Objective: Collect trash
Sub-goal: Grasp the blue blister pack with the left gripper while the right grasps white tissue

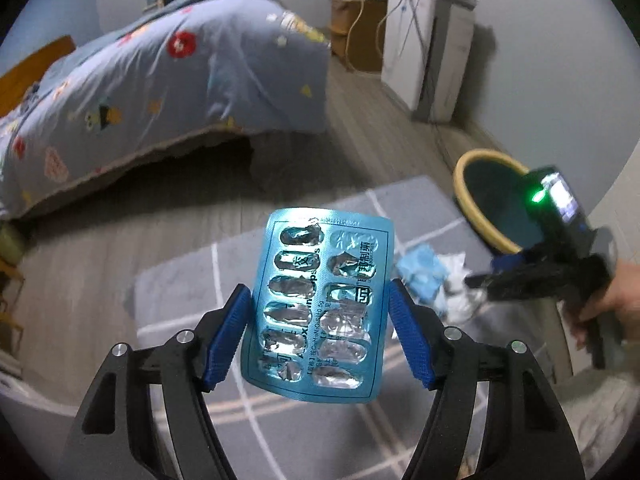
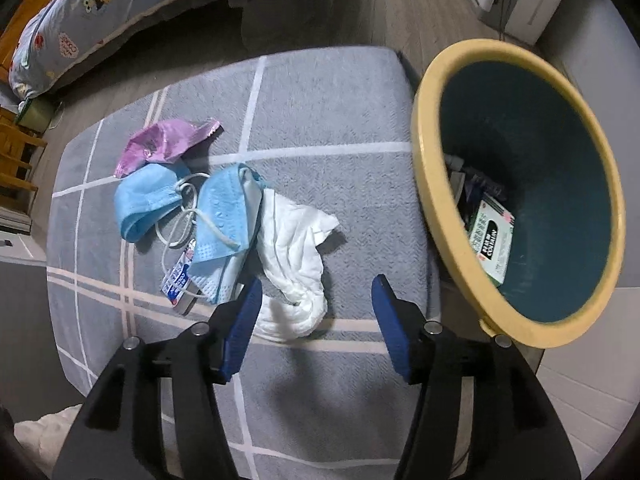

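Observation:
My left gripper (image 1: 318, 290) is shut on a blue foil blister pack (image 1: 316, 304), whose edges sit against both blue pads, and holds it above the grey mat (image 1: 180, 300). Over the same mat (image 2: 320, 112) my right gripper (image 2: 317, 282) stands open with nothing between its fingers, just above a crumpled white tissue (image 2: 292, 240). To the left of the tissue lie two blue face masks (image 2: 148, 200) (image 2: 224, 216), a purple wrapper (image 2: 160, 146) and a small printed packet (image 2: 180, 280). At the mat's right edge stands the yellow-rimmed bin (image 2: 424, 152), with a green box (image 2: 490, 236) inside.
A bed with a patterned blue quilt (image 1: 160, 80) fills the far left. White cabinets (image 1: 424, 52) and cables line the far wall. In the left wrist view, a hand (image 1: 612, 304) holds the right gripper beside the bin (image 1: 468, 184). Wooden furniture (image 2: 20, 152) stands at the left.

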`<state>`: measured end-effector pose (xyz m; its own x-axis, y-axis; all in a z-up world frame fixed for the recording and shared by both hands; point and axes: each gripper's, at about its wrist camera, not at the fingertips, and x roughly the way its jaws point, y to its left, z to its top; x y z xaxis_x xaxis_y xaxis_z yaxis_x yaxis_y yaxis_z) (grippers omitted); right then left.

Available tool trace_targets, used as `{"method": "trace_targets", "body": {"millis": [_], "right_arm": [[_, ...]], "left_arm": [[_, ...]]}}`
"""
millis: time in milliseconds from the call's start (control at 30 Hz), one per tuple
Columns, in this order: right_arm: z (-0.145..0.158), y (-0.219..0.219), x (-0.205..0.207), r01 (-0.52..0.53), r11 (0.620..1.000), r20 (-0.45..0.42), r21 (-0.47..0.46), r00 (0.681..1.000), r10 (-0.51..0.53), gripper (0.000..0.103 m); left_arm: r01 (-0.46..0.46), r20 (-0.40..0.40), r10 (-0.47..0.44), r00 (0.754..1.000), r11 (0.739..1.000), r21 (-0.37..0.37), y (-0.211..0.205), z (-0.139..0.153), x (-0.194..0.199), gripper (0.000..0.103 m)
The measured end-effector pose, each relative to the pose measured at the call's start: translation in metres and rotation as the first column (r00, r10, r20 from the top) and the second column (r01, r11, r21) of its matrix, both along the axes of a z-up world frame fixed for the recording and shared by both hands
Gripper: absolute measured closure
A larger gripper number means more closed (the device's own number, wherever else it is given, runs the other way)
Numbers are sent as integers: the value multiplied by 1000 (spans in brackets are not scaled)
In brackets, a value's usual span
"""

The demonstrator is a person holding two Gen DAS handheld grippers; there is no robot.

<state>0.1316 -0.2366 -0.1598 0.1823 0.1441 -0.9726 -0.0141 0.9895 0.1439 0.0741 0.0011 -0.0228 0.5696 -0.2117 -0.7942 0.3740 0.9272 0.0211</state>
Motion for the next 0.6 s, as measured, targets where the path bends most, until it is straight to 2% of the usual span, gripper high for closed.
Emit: {"method": "trace_targets", "body": {"millis": [67,167,267,300,400,600], "right_arm": [[-7,2,4,-8,1000,-12,-4,1000,8,46],[-18,6,5,-25,1000,-44,-7,999,25,47],[-23,13,3,-70,997,-54,-32,996,68,66],[-24,14,3,-85,996,-61,-23,995,83,85],[-19,12,4,-75,997,-52,-23,996,74,89],[21,-6,3,-11,999,62,30,998,9,90]], "left_arm": [[-1,-17,0,1000,1000,-29,-5,-2,6,32],[1,-25,-2,1000,999,-36,-12,-5,11,32],[17,-35,-18,999,999,-38,-16,-8,17,32],[23,-38,-24,999,999,-32,-18,-10,18,32],[40,-43,-41,998,999,-12,-23,-13,21,32],[61,-30,-61,998,998,-20,-36,-8,23,32]]}}
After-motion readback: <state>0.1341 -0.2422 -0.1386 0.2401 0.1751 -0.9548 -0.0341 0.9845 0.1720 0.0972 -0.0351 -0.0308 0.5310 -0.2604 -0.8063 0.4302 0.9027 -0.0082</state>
